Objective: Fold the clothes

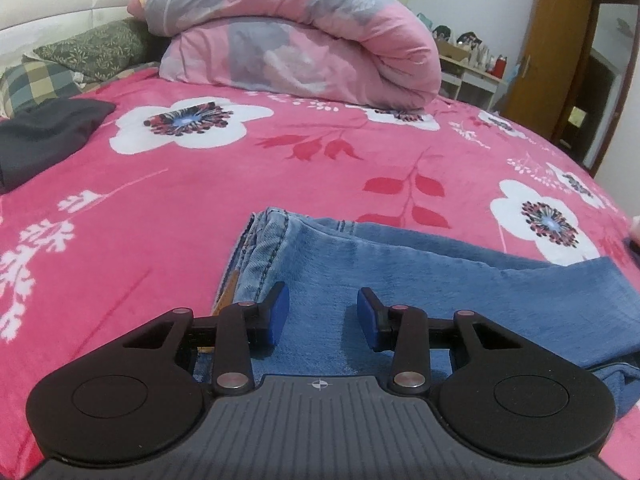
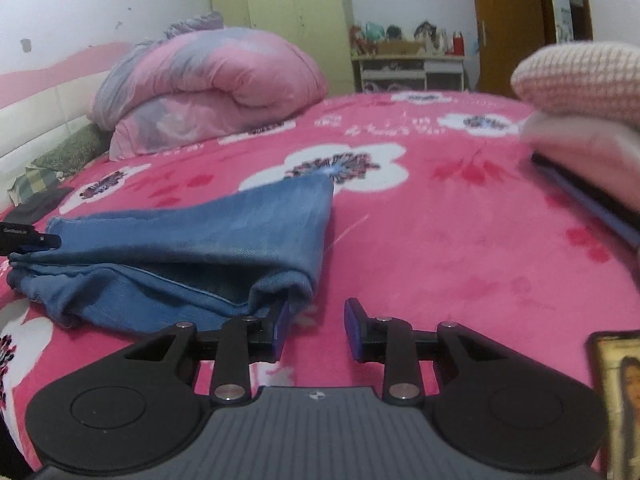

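Folded blue jeans [image 1: 420, 276] are being shown lying on the pink flowered bedspread [image 1: 240, 184]. The left gripper [image 1: 323, 318] is being held over the denim, its jaws partly apart with nothing pinched between the pads. The right gripper [image 2: 316, 330] is being held beside the folded end of the jeans [image 2: 192, 264], jaws likewise partly apart over bare bedspread [image 2: 460, 248], gripping nothing. A rolled quilt [image 1: 304, 36] is being kept at the far side, with pillows [image 1: 92, 46] near the headboard. No containers holding anything can be made out.
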The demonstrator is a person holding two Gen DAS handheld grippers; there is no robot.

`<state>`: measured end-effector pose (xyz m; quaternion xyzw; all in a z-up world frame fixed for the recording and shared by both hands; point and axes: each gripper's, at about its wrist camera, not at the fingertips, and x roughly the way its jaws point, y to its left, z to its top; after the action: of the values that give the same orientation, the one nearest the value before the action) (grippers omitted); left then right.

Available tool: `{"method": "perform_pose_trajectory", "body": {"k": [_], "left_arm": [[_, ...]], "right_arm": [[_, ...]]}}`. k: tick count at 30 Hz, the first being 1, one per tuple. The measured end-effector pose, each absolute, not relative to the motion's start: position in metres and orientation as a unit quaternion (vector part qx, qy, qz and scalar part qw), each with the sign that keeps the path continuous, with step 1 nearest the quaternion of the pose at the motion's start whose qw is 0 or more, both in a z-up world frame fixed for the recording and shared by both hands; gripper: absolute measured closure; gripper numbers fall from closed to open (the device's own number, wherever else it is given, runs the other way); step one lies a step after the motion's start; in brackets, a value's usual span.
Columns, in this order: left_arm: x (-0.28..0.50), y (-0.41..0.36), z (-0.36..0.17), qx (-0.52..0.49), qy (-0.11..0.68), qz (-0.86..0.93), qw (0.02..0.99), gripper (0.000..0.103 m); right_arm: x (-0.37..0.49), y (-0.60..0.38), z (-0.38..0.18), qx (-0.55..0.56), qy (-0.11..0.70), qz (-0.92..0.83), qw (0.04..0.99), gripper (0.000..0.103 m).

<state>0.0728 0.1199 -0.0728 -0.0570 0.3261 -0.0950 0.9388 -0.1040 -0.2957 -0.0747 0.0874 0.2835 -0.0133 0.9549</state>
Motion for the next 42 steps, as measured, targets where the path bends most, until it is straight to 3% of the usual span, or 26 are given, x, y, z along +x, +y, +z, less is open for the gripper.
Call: {"method": "perform_pose_trajectory", "body": {"k": [14, 18, 19, 20, 21, 24, 36, 38, 42], "left_arm": [[0.071, 0.118, -0.076, -0.037, 0.318, -0.1, 0.942, 0.063], [0.072, 0.119, -0.077, -0.029, 0.318, -0.101, 0.942, 0.064], [0.072, 0.12, -0.078, -0.029, 0.318, -0.104, 0.942, 0.064], [0.072, 0.122, -0.078, -0.03, 0.317, -0.106, 0.942, 0.067], [0.071, 0.123, -0.078, -0.031, 0.317, -0.109, 0.942, 0.07], [0.071, 0.13, -0.08, -0.041, 0.316, -0.118, 0.941, 0.072], [0.07, 0.134, -0.082, -0.057, 0.305, -0.124, 0.942, 0.072], [0.07, 0.134, -0.081, -0.053, 0.305, -0.124, 0.943, 0.071], [0.069, 0.133, -0.082, -0.05, 0.304, -0.122, 0.943, 0.071]], "right_arm": [[-0.069, -0.303, -0.085, 0.143, 0.275, 0.014, 0.951, 0.068], [-0.058, -0.298, -0.088, 0.114, 0.267, -0.016, 0.957, 0.071], [-0.059, -0.301, -0.089, 0.1, 0.261, -0.042, 0.959, 0.066], [-0.063, -0.313, -0.091, 0.114, 0.252, -0.044, 0.96, 0.054], [-0.064, -0.325, -0.097, 0.147, 0.255, -0.034, 0.955, 0.051], [-0.063, -0.344, -0.105, 0.199, 0.259, -0.013, 0.945, 0.049], [-0.102, -0.362, -0.08, 0.167, 0.296, 0.035, 0.94, 0.032], [-0.117, -0.363, -0.068, 0.16, 0.282, 0.007, 0.946, 0.035], [-0.121, -0.335, -0.037, 0.116, 0.237, 0.005, 0.964, 0.063]]}}
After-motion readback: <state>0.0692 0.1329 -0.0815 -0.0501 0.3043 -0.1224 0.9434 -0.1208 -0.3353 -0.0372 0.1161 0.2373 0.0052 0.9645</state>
